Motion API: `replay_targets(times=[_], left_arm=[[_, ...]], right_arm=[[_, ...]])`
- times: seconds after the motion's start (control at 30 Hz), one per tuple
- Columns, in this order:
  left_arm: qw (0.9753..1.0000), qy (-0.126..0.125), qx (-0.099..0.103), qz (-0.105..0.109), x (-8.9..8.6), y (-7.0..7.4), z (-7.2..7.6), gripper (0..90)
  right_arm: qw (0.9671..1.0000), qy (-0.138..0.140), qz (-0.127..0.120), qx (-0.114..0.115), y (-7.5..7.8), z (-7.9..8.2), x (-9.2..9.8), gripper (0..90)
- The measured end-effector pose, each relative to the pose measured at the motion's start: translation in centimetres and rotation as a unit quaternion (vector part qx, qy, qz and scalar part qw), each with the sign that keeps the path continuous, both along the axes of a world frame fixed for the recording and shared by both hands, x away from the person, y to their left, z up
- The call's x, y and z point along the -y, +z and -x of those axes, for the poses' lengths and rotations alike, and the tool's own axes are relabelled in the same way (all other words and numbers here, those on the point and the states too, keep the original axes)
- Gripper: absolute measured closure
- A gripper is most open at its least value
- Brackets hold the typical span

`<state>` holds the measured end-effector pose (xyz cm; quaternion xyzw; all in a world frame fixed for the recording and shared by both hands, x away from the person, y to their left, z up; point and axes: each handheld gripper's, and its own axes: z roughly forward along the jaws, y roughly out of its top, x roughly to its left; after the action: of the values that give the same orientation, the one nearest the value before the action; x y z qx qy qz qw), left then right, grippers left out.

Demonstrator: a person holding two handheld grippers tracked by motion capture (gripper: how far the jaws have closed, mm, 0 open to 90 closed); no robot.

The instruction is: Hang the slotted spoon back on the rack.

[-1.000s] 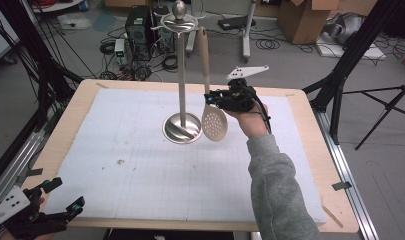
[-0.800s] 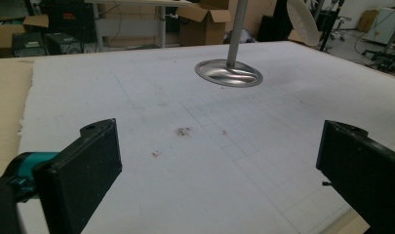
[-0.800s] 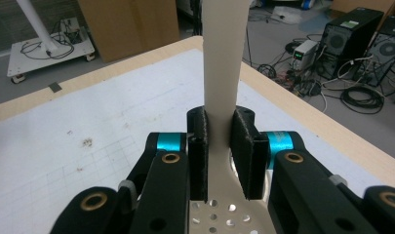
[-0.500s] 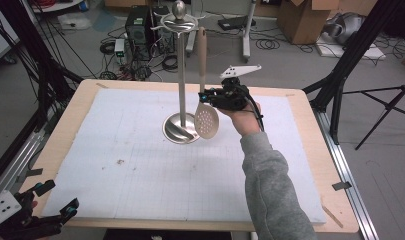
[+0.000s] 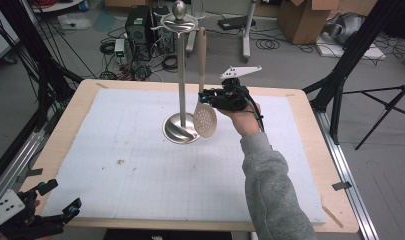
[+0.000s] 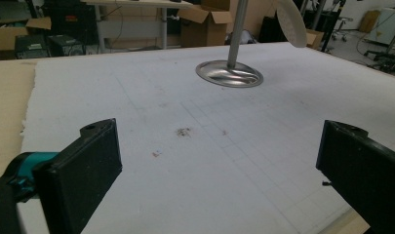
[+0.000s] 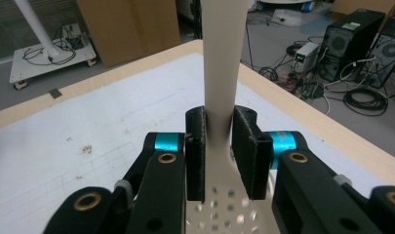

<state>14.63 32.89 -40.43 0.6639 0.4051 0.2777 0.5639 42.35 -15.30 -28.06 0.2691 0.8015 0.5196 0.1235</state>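
High view first: a metal utensil stand point(image 5: 182, 75) sits on the far half of the white mat point(image 5: 140, 185), round base flat on the cloth, pole going straight up to a knobbed top. Just right of the pole a beige slotted spoon point(image 5: 204, 117) hangs upright, perforated head low and partly over the base. The right gripper point(image 5: 208, 96) comes in from the right and pinches the spoon's handle just above the head; the person's hand and grey sleeve point(image 5: 270, 190) trail back toward the near edge. The left gripper point(image 5: 57, 197) sits off the near-left corner of the table, well apart from everything.

Left gripper view: both black jaws are spread wide with nothing between them, just mat, with the stand's base point(image 6: 229, 74) far ahead.

Right gripper view: jaws clamped tight on the spoon's narrow neck point(image 7: 219, 87), pads touching both sides, holes of the head visible right below.
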Motion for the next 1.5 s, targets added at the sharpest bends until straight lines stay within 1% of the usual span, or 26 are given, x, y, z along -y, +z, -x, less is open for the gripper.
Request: replay_targets(times=[0.1, 0.23, 0.3, 0.4, 0.43, 0.47, 0.5, 0.53, 0.57, 0.6, 0.67, 0.73, 0.8, 0.97, 1.03, 1.13, 1.23, 1.27, 1.3, 1.37, 1.43, 1.5], left_arm=[[1.0, -0.003, 0.0, 0.0, 0.1, 0.0, -0.1, 2.9], [1.0, -0.006, 0.001, 0.002, 0.2, 0.1, -0.4, 2.9], [1.0, -0.007, 0.002, 0.002, 0.2, 0.1, -0.6, 2.9], [0.9999, -0.009, 0.003, 0.003, 0.2, 0.2, -0.8, 2.9], [0.9999, -0.01, 0.002, 0.004, 0.2, 0.2, -0.9, 3.0], [0.9999, -0.011, 0.003, 0.004, 0.2, 0.1, -1.0, 2.9], [0.9999, -0.012, 0.003, 0.005, 0.2, 0.1, -1.2, 2.9], [0.9999, -0.012, 0.002, 0.007, 0.2, 0.1, -1.3, 2.9], [0.9999, -0.013, 0.002, 0.007, 0.2, 0.2, -1.4, 2.9], [0.9999, -0.014, 0.003, 0.007, 0.2, 0.2, -1.5, 2.9], [0.9998, -0.017, 0.005, 0.01, 0.3, 0.2, -1.8, 2.9], [0.9997, -0.02, 0.007, 0.012, 0.4, 0.3, -2.1, 3.0], [0.9996, -0.023, 0.008, 0.013, 0.5, 0.4, -2.4, 2.9], [0.9994, -0.031, 0.008, 0.012, 0.8, 0.5, -3.4, 3.0], [0.9993, -0.033, 0.008, 0.014, 0.9, 0.5, -3.7, 2.9], [0.9991, -0.037, 0.009, 0.017, 1.2, 0.5, -4.3, 2.9], [0.999, -0.04, 0.006, 0.018, 1.3, 0.4, -4.9, 2.9], [0.999, -0.041, 0.005, 0.018, 1.3, 0.4, -5.1, 2.9], [0.9989, -0.042, 0.004, 0.02, 1.4, 0.3, -5.2, 2.9], [0.999, -0.042, 0.004, 0.016, 1.5, 0.4, -5.4, 2.9], [0.9988, -0.044, 0.007, 0.017, 1.6, 0.4, -5.6, 2.9], [0.9988, -0.044, 0.009, 0.018, 1.7, 0.5, -5.7, 2.9]], right_arm=[[1.0, -0.002, 0.0, 0.003, 0.1, 0.2, 0.2, 70.4], [0.9998, -0.009, -0.009, 0.016, 0.4, 0.7, 0.5, 59.8], [0.9994, -0.014, -0.015, 0.028, 0.4, 1.1, 0.7, 53.6], [0.999, -0.022, -0.024, 0.03, 0.0, 1.4, 1.2, 43.4], [0.9991, -0.023, -0.024, 0.028, -0.2, 1.4, 1.4, 39.2], [0.9994, -0.02, -0.02, 0.019, -0.3, 1.4, 1.4, 35.0], [0.9996, -0.02, -0.012, 0.016, -0.5, 1.4, 1.4, 31.4], [0.9995, -0.022, -0.004, 0.02, -0.6, 1.5, 1.4, 28.4], [0.9993, -0.024, -0.002, 0.028, -0.7, 1.7, 1.4, 26.7], [0.9993, -0.023, -0.002, 0.031, -0.8, 1.9, 1.4, 24.7], [0.9993, -0.025, -0.002, 0.028, -1.0, 2.1, 1.5, 18.5], [0.9992, -0.03, -0.002, 0.027, -1.3, 2.4, 1.6, 15.1], [0.9992, -0.033, -0.001, 0.023, -1.6, 2.8, 1.8, 14.5], [0.9989, -0.04, -0.006, 0.025, -2.0, 3.7, 2.6, 14.1], [0.9988, -0.041, -0.01, 0.023, -2.1, 4.1, 3.0, 14.1], [0.9987, -0.046, -0.009, 0.022, -2.3, 4.7, 3.6, 14.1], [0.9981, -0.054, -0.011, 0.025, -2.4, 5.3, 4.2, 14.1], [0.998, -0.055, -0.012, 0.029, -2.5, 5.5, 4.4, 14.1], [0.9979, -0.056, -0.012, 0.029, -2.6, 5.6, 4.5, 14.1], [0.9976, -0.061, -0.01, 0.029, -2.9, 5.9, 4.8, 13.9], [0.9972, -0.069, -0.013, 0.026, -3.2, 6.1, 5.2, 13.9], [0.9966, -0.075, -0.014, 0.03, -3.5, 6.5, 5.5, 13.9]])
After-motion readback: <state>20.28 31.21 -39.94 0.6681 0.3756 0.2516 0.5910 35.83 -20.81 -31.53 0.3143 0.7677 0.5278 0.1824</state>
